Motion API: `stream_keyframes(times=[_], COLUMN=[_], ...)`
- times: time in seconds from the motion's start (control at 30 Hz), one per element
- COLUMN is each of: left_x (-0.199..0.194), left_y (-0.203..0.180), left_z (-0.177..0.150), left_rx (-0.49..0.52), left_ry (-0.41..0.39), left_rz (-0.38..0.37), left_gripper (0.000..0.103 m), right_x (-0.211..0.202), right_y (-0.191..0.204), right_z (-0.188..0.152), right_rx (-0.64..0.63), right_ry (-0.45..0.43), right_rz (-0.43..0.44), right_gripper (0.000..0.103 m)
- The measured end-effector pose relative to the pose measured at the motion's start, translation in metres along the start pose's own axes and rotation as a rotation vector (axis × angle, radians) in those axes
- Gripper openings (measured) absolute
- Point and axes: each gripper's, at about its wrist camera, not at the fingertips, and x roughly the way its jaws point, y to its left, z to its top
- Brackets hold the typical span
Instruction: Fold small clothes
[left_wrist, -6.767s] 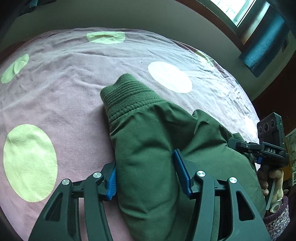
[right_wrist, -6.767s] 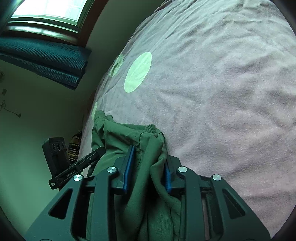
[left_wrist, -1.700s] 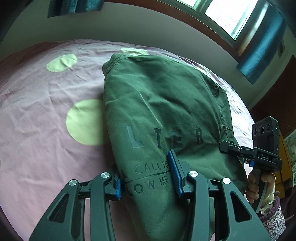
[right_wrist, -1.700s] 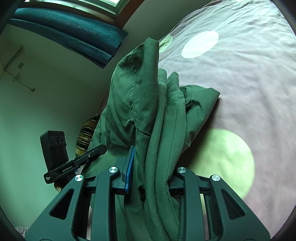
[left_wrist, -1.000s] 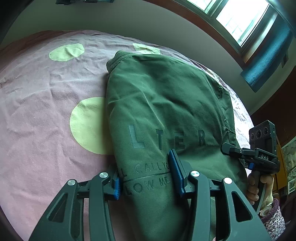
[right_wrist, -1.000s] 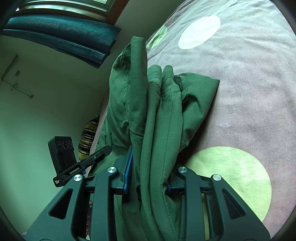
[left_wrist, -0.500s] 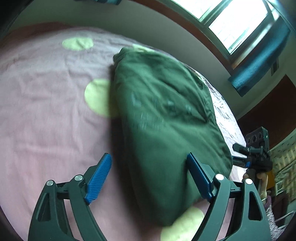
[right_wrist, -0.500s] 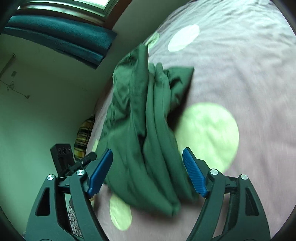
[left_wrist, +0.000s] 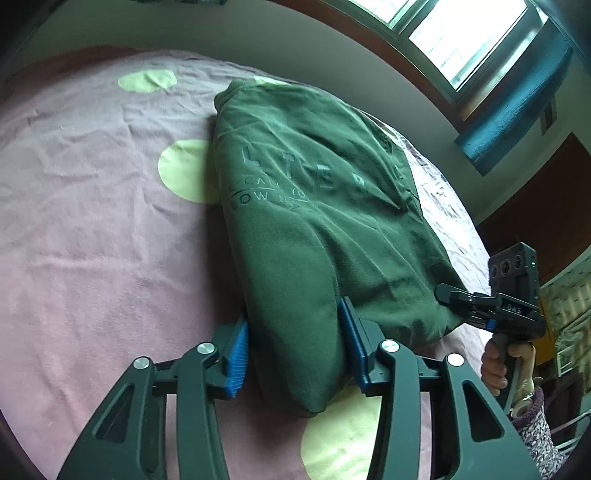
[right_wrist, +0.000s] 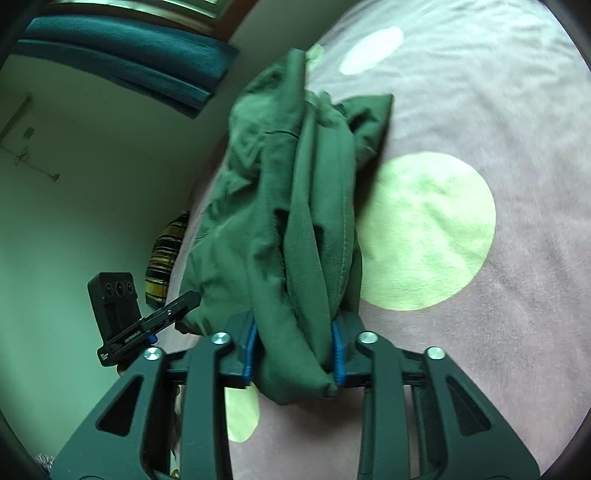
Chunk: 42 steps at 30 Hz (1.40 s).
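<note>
- While both grippers are closing in, the green sweatshirt (left_wrist: 317, 206) is lying folded on the bed (left_wrist: 92, 229), running from about 6 o'clock up to 12 in the left wrist view.
- Left gripper (left_wrist: 295, 350): its blue fingers (left_wrist: 236, 350) are on either side of the near corner of the sweatshirt, and the fabric fills the gap. Looks like they're pinching it, jaws coming together on the cloth.
- Right gripper (right_wrist: 291, 350): same deal, fingers (right_wrist: 338, 350) squeezed onto a thick bunch of folded layers at the sweatshirt's other near corner. Fabric bulges out below the pads.
- Sweatshirt has pale lettering on top, partly readable ("LTER", "LOW") in the left view. Ribbed hem or cuff sits at the far end, around 12 o'clock.
- From the right wrist the sweatshirt looks like a stack of long folds heading off to 12 o'clock, a bit blurry.
- Bedsheet is pinkish with big light green dots (right_wrist: 428, 232); one dot is just right of the sweatshirt at 3 o'clock in the right view, another pokes out from under its left edge in the left view.
- Person's hand (left_wrist: 498, 365) holding the right gripper's handle shows up at 4 o'clock in the left view.
- Window (left_wrist: 461, 40) with a teal blind (left_wrist: 517, 114) is up at 1 o'clock; a striped cushion (right_wrist: 162, 258) sits at 9 o'clock in the right view.
</note>
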Motion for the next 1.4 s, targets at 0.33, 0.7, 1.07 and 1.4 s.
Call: stream_keyframes(times=[0.33,0.7,1.07,1.4], left_x=[-0.016,-0.003,-0.01,-0.037], left_y=[-0.006,-0.003,-0.006,-0.024], left_z=[-0.014,-0.02,-0.03,-0.055], left_rx=[0.001,0.046,0.053,0.096], left_ry=[0.033,-0.002,-0.097,-0.173], left_rz=[0.017,0.035,0.136,0.266], left_gripper=[0.044,0.047,0.073,0.077], right_x=[-0.022,-0.009,-0.02,-0.061], right_y=[-0.002,-0.038,-0.052,-0.069], right_z=[-0.017,-0.029,-0.037,-0.071], right_rx=[0.003,0.061,0.069,0.117], right_ry=[0.007,0.002,-0.043,-0.175], right_rz=[0.062,0.113,0.189,0.223], right_gripper=[0.024,0.024,0.035,0.051])
